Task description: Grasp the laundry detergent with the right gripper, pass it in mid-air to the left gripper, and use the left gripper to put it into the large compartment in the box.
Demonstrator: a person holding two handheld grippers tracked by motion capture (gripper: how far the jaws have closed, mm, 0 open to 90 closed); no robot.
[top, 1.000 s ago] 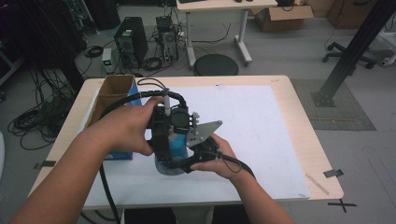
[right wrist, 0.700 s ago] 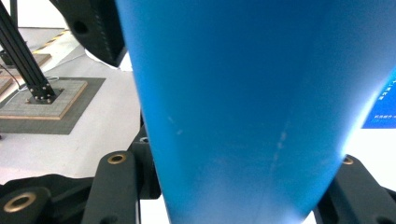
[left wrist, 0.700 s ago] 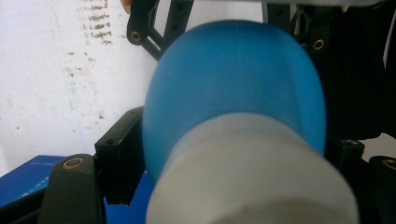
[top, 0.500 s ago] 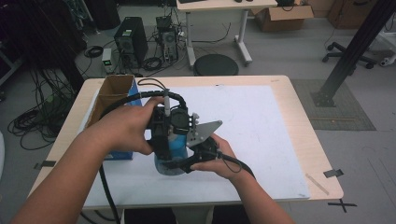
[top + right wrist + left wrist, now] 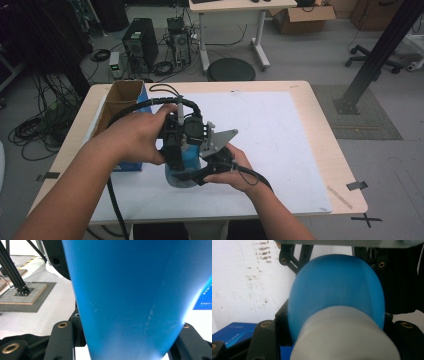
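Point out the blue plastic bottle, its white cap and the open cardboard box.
Blue plastic bottle (image 5: 130, 297): right gripper view, on its smooth side wall.
White ribbed cap (image 5: 342, 337): left gripper view, on its side.
Open brown cardboard box (image 5: 125, 91): high view, on its inner far wall.

Blue bottle (image 5: 186, 162) with white cap (image 5: 344, 337), upright on table.
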